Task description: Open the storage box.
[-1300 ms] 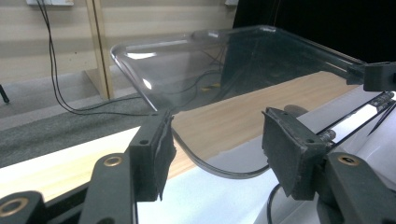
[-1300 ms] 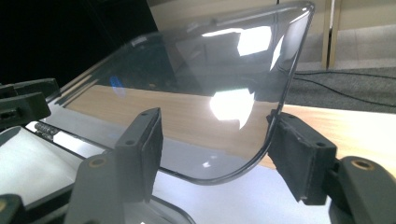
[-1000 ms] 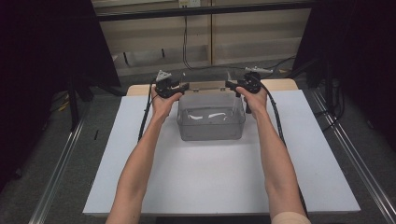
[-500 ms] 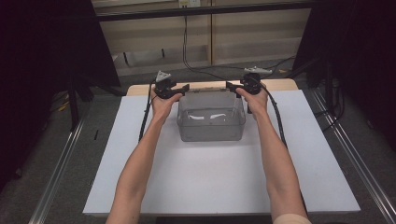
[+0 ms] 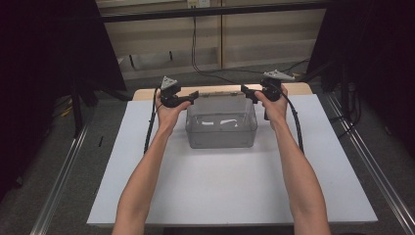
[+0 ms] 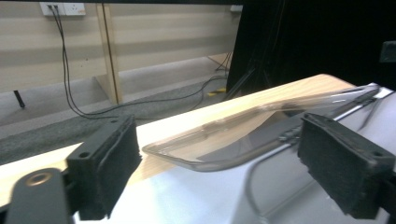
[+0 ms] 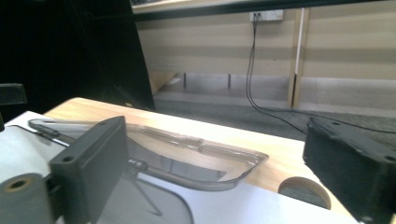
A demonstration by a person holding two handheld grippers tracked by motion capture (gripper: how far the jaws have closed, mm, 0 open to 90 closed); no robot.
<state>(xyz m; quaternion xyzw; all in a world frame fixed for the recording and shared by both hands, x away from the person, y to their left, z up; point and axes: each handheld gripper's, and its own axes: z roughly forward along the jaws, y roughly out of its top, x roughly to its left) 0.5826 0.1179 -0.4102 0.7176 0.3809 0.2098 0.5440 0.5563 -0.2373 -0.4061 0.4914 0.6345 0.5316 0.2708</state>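
Presently the clear plastic box (image 5: 221, 123) sits near the far edge of the worktop (image 5: 235, 191), centred. Left hand-held gripper (image 5: 192, 96) and right hand-held gripper (image 5: 247, 91) flank its far corners, jaws just opened, nothing held. Risk: a withdrawing jaw may snag the rim and drag the box.

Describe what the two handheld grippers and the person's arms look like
Both the left gripper and right gripper are black, each topped by a grey three-cornered plate and trailing a black cable. Their jaws carry black foam-like pads. The forearms are bare, with no sleeves.
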